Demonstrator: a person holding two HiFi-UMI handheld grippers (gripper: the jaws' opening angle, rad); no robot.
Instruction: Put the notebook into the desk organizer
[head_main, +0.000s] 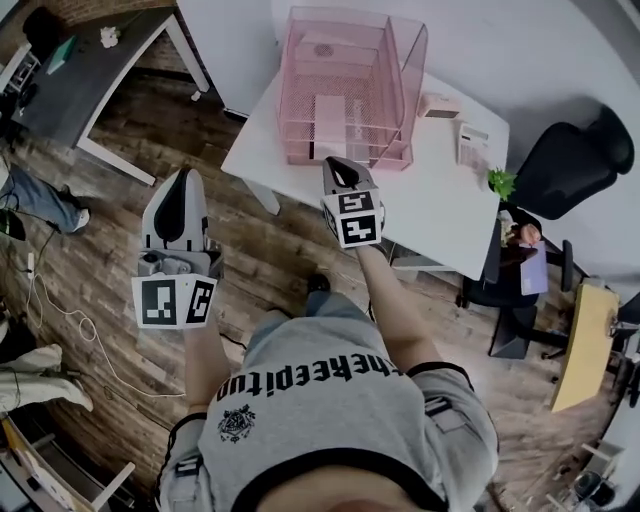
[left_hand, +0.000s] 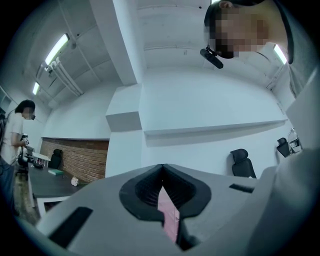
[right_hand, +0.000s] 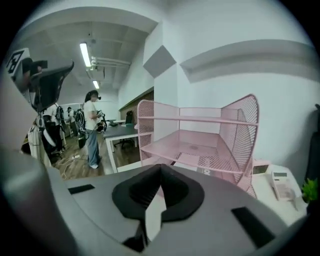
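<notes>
Person stands on wood floor (head_main: 110, 330) facing white desk (head_main: 440, 200), a gripper in each hand. Pink mesh desk organizer (head_main: 345, 70) sits at upper centre of the head view, on the desk's far side. Notebook (head_main: 330, 118), a pale flat rectangle, lies in the organizer's lower tier. Right gripper (head_main: 340, 172) is held just short of the desk's near edge and aimed at the organizer; fingers are closed together with nothing between them. Left gripper (head_main: 182, 190) is held off the desk over the floor, left of centre; fingers are also pressed together and empty. Right of the organizer on the desk: small pink box (head_main: 437, 105), white keypad device (head_main: 472, 143), green plant (head_main: 500, 183). Black chair (head_main: 575, 160) at far right.
</notes>
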